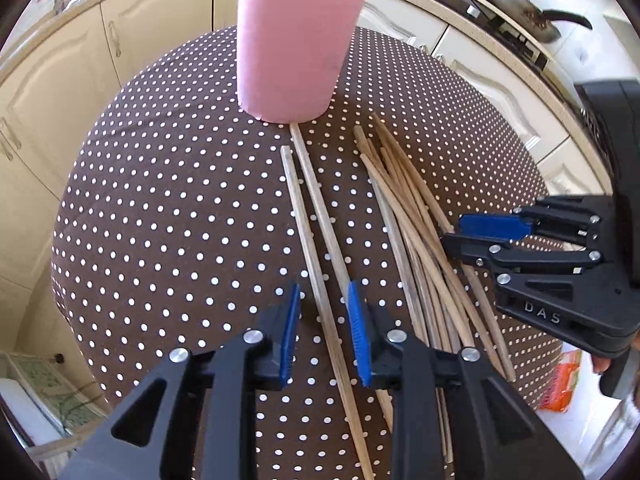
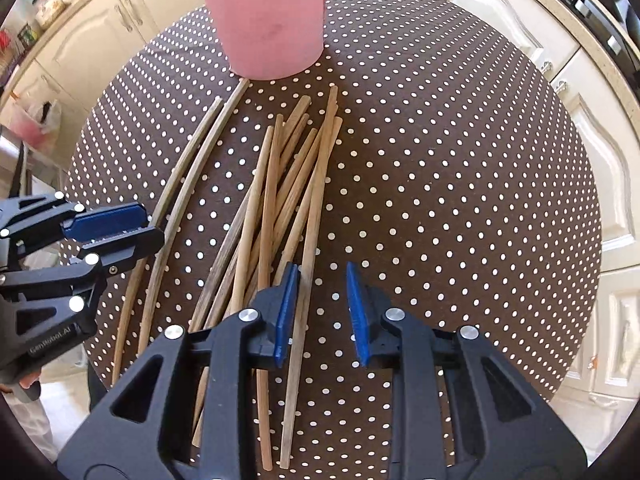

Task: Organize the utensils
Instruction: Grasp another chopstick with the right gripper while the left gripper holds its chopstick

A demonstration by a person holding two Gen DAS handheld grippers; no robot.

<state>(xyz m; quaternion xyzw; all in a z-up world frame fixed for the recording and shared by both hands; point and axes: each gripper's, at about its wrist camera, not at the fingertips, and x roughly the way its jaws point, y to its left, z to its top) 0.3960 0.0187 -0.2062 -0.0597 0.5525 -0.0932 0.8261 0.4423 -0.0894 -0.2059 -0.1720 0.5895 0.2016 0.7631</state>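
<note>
Wooden chopsticks (image 2: 276, 208): two apart, about ten piled, two in one pink cup (image 1: 294, 48).

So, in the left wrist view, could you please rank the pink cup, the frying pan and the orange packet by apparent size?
1. pink cup, near the camera.
2. frying pan, far, so ranking is unsure.
3. orange packet, partly hidden by the table.

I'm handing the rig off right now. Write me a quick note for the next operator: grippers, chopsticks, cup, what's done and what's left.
Left gripper: open, empty, jaws straddling the pair of loose chopsticks that lie left of the pile.
Right gripper: open, empty, at the near right edge of the chopstick pile.
Pink cup stands upright at the far side of the dotted table; the pair's longer stick reaches its base.
Done: two sticks already stand in the cup.
Left: the pair and the whole pile.
</note>
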